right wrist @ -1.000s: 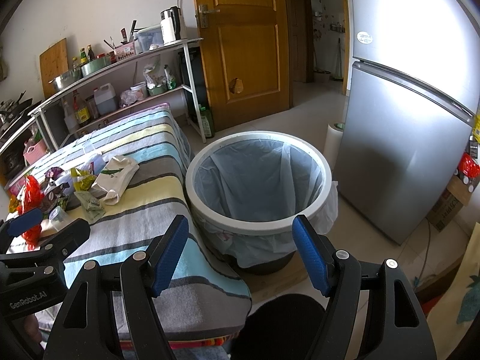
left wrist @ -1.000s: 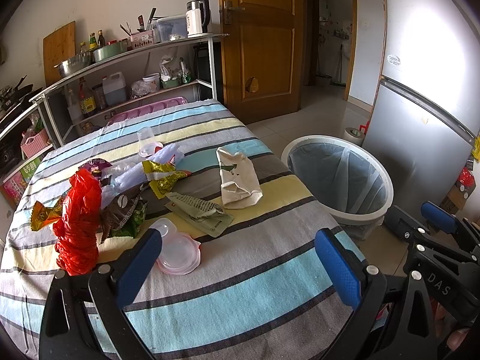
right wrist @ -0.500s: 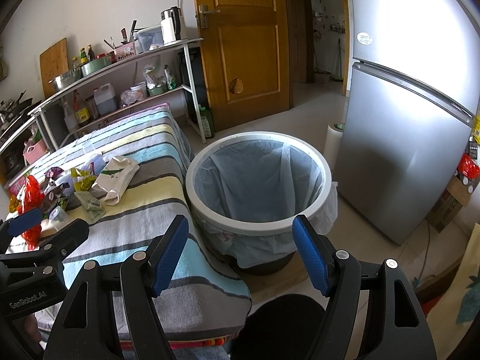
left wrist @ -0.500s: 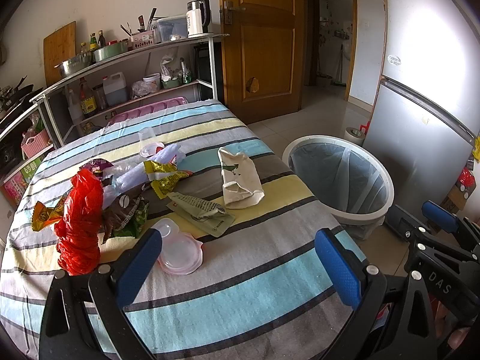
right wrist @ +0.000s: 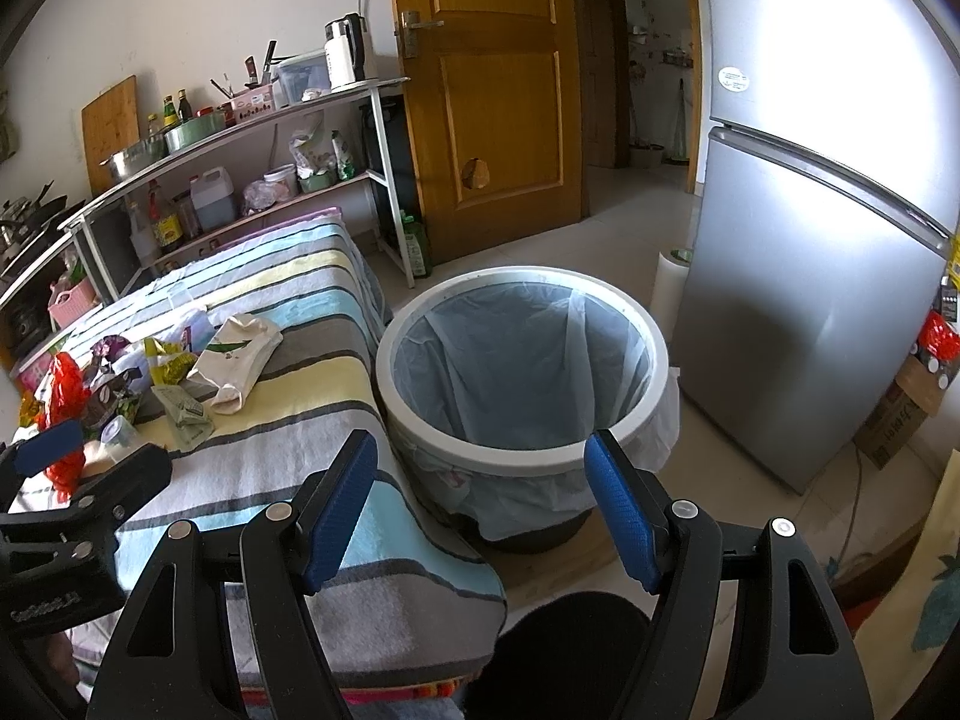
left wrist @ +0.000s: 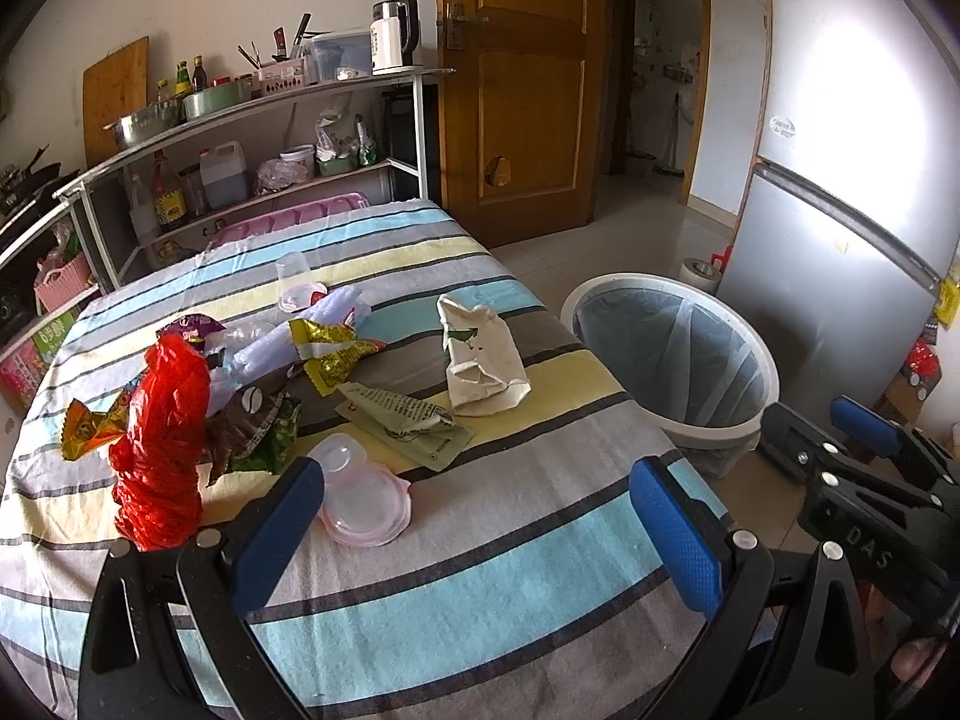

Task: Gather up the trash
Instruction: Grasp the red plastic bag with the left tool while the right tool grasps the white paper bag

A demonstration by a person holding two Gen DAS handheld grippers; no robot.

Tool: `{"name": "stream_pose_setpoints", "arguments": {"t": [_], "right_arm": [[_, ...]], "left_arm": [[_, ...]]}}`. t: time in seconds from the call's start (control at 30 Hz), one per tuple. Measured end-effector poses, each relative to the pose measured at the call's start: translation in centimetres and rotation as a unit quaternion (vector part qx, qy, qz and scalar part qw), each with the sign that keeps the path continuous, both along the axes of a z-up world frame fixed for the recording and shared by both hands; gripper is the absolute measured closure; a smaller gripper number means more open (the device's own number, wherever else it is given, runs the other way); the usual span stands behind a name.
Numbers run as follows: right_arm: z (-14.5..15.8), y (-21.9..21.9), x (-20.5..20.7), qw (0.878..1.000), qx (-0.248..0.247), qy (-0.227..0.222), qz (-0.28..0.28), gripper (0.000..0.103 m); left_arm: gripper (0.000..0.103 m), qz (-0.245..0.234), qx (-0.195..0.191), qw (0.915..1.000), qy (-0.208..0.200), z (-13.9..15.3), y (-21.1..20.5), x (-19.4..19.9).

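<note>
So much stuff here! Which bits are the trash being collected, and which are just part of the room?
Part of the job:
red plastic bag
crumpled paper bag
green wrapper
clear plastic lid
lined bin

Just lying about:
kettle
fridge
shelf rack
wooden door

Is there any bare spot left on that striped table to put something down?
Yes: the near end of the striped table, between the clear plastic lid and the left gripper, is bare. So is the far end by the shelf. The middle, around the red bag, is crowded.
</note>
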State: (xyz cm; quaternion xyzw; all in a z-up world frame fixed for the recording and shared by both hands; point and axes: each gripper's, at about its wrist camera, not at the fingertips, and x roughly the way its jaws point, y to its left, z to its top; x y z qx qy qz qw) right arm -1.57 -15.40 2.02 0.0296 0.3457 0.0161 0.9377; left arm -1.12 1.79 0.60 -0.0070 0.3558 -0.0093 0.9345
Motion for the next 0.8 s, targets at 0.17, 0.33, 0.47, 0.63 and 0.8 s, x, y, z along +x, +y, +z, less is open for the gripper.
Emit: {"name": "stream_pose_setpoints", "arguments": {"t": [0.17,0.33,0.47,0.63,0.8], "right_arm": [[0.2,1.2,0.7,0.999,0.012,-0.011,0.032,0.031],[0.5,3.5,2.2,0.996,0.039,-0.012,0.076,0.031],[0.1,5.9,3.9,0.992,0.046,0.002,0.114,0.031],[-0.4,8.0,5.6,0.989,0.057,0.017,0.135,0.031],[-1.1,9.8,8.0,0.984,0.062,0.040,0.160,0.031]], "left_arm": [[0.000,0.011,-0.022,0.9997,-0.004,0.5,2.8,-0.9],[0.000,0.041,-0.019,0.9988,-0.021,1.4,6.3,-2.1],[0.000,0.078,-0.017,0.9968,-0.006,0.9,9.8,-2.5],[0.000,0.113,-0.022,0.9933,0.002,0.3,13.4,-2.6],[0.002,0.121,-0.015,0.9925,-0.004,-0.1,15.4,-2.0]]}}
